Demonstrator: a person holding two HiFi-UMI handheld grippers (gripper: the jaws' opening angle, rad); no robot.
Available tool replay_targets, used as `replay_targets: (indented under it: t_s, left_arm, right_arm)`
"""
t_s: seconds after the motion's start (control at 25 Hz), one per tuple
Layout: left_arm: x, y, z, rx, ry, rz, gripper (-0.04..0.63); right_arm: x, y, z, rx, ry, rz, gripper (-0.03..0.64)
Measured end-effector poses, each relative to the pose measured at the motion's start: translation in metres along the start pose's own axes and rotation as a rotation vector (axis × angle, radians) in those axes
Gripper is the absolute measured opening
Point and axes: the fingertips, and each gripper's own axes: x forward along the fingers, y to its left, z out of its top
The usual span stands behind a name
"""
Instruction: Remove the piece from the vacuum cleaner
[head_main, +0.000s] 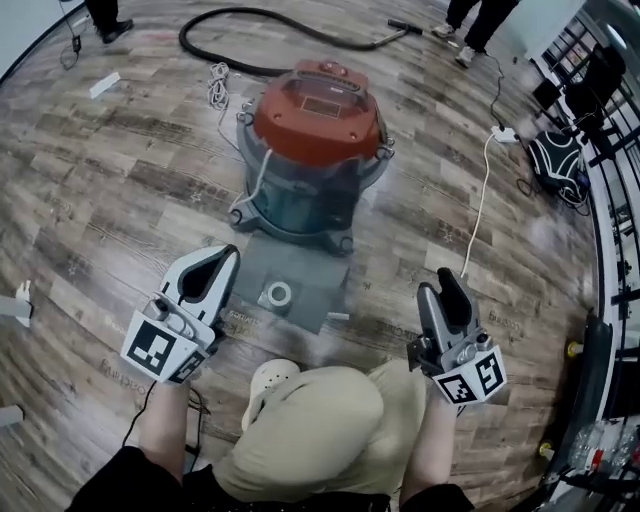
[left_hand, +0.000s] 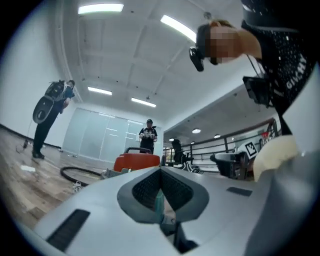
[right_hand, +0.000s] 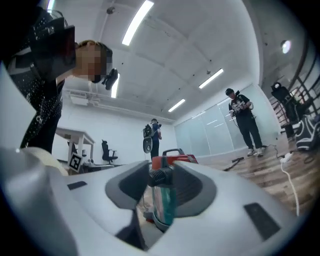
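The vacuum cleaner (head_main: 315, 150), a teal-grey drum under a red lid, stands on the wooden floor ahead of me. Just in front of it lies a flat grey panel (head_main: 305, 268) carrying a white ring (head_main: 279, 294). My left gripper (head_main: 225, 258) hovers over the panel's left edge, its jaws pressed together with nothing in them. My right gripper (head_main: 448, 282) is off to the right of the panel, apart from it. In the right gripper view my right gripper (right_hand: 160, 172) is open, and the vacuum cleaner (right_hand: 164, 200) shows through the gap. The left gripper (left_hand: 160, 175) is shut in its own view, with the red lid (left_hand: 136, 162) beyond.
A black hose (head_main: 270, 45) curls behind the vacuum. A white cable (head_main: 480, 200) runs to a power strip (head_main: 503, 134) at the right, near a black bag (head_main: 560, 165) and a railing. A coiled white cord (head_main: 218, 85) lies back left. People stand at the far edge. My knee (head_main: 320, 420) fills the foreground.
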Motion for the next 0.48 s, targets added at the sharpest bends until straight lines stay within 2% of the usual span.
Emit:
replay_targets:
  t_s: [0.04,0.08,0.2,0.36,0.48]
  left_arm:
    - [0.002,-0.006,-0.004,0.033,0.022,-0.015,0.008]
    - [0.003,-0.013,-0.007,0.049,0.036,-0.037,0.006]
    - [0.004,-0.029,-0.016,0.055,0.076,-0.068,0.006]
    - [0.007,-0.036,-0.027,0.061,0.128,-0.074,0.006]
    - [0.013,-0.039,-0.029,0.06,0.137,-0.076,0.006]
  right_arm:
    - [0.0,-0.002,-0.006,-0.003,0.023,-0.005,0.075]
    - [0.0,-0.001,-0.012,0.017,0.032,0.006,0.012]
    - [0.002,0.013,-0.028,0.095,0.036,0.078,0.012]
    - [0.01,0.021,-0.047,0.04,0.112,0.098,0.011]
    - [0.016,0.025,-0.051,0.046,0.11,0.123,0.011]
